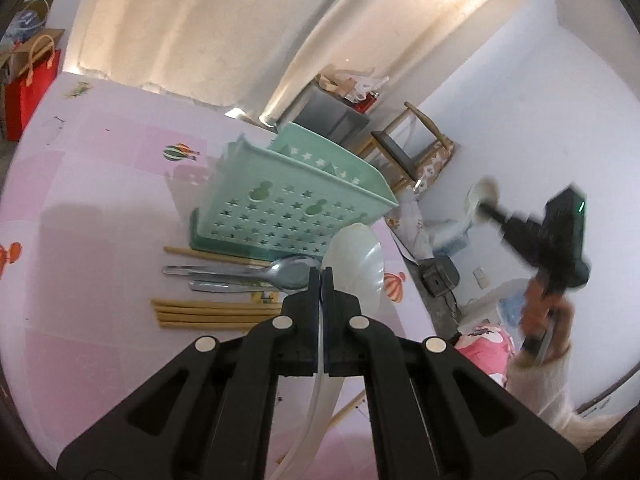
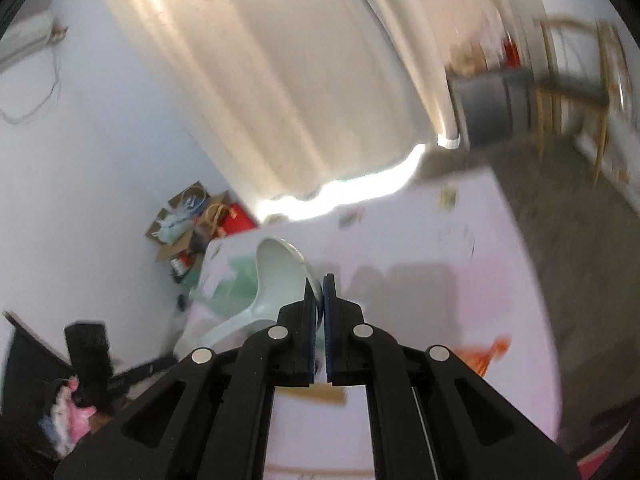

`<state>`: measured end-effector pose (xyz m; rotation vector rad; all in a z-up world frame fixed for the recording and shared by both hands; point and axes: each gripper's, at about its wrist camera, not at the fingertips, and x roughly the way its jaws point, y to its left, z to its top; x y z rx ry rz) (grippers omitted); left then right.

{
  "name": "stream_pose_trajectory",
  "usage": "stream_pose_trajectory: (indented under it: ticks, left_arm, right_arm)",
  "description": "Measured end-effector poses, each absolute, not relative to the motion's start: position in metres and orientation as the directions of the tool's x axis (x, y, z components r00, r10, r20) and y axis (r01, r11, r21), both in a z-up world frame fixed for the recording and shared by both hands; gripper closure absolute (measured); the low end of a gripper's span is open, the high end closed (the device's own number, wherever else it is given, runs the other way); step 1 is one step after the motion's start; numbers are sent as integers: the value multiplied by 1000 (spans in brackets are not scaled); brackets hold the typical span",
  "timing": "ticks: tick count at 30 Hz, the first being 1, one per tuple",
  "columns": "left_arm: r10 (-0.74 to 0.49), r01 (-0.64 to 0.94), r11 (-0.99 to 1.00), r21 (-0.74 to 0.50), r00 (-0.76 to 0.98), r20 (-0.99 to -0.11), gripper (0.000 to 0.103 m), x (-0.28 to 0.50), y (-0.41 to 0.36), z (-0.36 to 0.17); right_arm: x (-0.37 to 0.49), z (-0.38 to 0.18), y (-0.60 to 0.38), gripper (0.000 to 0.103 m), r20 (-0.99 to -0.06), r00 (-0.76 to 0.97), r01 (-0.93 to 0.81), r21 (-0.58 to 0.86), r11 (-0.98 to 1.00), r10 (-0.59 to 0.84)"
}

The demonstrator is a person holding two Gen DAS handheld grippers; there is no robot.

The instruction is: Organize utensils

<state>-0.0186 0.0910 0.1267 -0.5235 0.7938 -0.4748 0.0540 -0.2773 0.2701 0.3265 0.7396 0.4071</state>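
Note:
My left gripper [image 1: 322,276] is shut on a translucent white ladle [image 1: 356,264], held above the pink table just in front of the green star-cut basket [image 1: 296,196]. Below it lie metal spoons [image 1: 248,274] and several wooden chopsticks [image 1: 208,312]. My right gripper [image 2: 319,284] is shut on a pale green ladle [image 2: 276,276], lifted off to the table's side; this view is blurred. The right gripper [image 1: 486,200] with its ladle also shows at the right of the left wrist view.
The pink table [image 1: 100,200] carries balloon stickers. A wooden chair [image 1: 412,148] and a grey box [image 1: 332,116] stand beyond the table. Bags [image 1: 32,80] sit by the far corner. Curtains hang behind.

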Motion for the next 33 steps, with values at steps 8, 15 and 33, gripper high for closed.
stream_pose_trajectory:
  ticks: [8,15,33]
  left_arm:
    - [-572,201,765,-612,648,-503,103,-13,96,134]
    - [-588,256,733,-630,705,-397,103,20,93,162]
    - [-602,347,571,-744,793,-92,103,139,32,179]
  right_arm:
    - [102,299,-236,99,-617,733,-241,157,958,286]
    - [107,292,-186,99,-588,800,-244,-135,960,121]
    - [130,229,-174,84,-700,614,-308,213,927,364]
